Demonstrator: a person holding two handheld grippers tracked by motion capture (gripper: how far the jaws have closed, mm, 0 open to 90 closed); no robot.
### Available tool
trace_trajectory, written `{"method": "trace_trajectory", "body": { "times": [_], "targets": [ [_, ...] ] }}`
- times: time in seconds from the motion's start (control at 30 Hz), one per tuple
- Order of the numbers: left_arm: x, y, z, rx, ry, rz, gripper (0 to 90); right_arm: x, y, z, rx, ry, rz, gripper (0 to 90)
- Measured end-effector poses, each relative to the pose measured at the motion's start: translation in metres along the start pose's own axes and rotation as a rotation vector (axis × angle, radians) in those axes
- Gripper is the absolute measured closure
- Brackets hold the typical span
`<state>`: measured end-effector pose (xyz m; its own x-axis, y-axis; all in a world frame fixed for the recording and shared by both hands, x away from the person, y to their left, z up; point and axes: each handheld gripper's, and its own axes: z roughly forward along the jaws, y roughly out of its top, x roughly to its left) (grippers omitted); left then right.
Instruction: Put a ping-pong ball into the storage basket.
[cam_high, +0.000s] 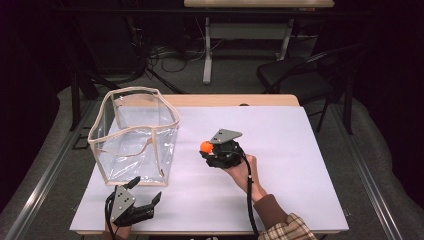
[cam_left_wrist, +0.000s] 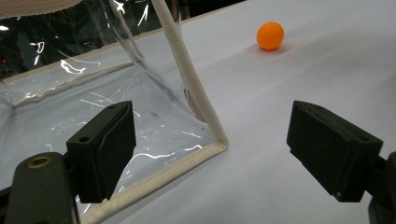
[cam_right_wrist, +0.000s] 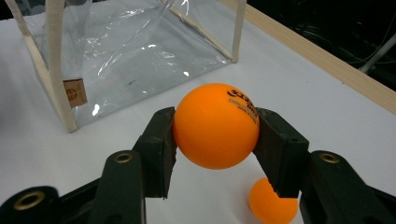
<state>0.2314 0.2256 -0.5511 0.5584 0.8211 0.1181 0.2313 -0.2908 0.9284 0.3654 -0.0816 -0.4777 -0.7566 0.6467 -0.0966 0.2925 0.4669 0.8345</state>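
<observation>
Orange ball (cam_right_wrist: 215, 126) clamped between right gripper (cam_right_wrist: 215, 140) fingers near clear bag (cam_high: 134, 134); left gripper (cam_left_wrist: 212, 149) fingers wide apart, empty.

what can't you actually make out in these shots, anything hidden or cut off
- Small black print on the held orange ball, right gripper view: too small to read.
- Second orange ball, right gripper view: partly behind the right gripper and cut by the bottom edge.
- Clear bag, left gripper view: its top and left side run off the frame.
- Tag on the bag, right gripper view: mark too small to read.
</observation>
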Motion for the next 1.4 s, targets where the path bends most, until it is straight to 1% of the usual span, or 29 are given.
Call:
{"method": "trace_trajectory", "body": {
  "times": [0.3, 0.4, 0.57, 0.83, 1.13, 1.4],
  "targets": [
    [0.000, 0.000, 0.001, 0.002, 0.000, -0.001, 15.8, -0.003, 0.010, 0.004, 0.005, 0.001, -0.002, 50.3],
    [0.000, 0.000, 0.001, 0.002, -0.002, 0.003, 15.8, -0.004, 0.015, 0.005, 0.007, 0.006, -0.013, 50.3],
    [0.000, 0.000, 0.000, 0.001, -0.004, -0.003, 15.8, -0.005, 0.020, 0.005, 0.003, 0.012, -0.012, 50.3],
    [0.000, 0.000, 0.000, -0.002, -0.005, -0.007, 15.8, -0.007, 0.029, 0.011, -0.002, 0.019, -0.013, 50.3],
    [0.000, 0.000, 0.000, -0.003, -0.005, -0.006, 15.8, -0.006, 0.040, 0.017, -0.013, 0.032, -0.014, 50.3],
    [0.001, 0.000, 0.000, -0.003, -0.005, -0.008, 15.8, -0.005, 0.048, 0.017, -0.017, 0.036, -0.021, 50.4]
  ]
}}
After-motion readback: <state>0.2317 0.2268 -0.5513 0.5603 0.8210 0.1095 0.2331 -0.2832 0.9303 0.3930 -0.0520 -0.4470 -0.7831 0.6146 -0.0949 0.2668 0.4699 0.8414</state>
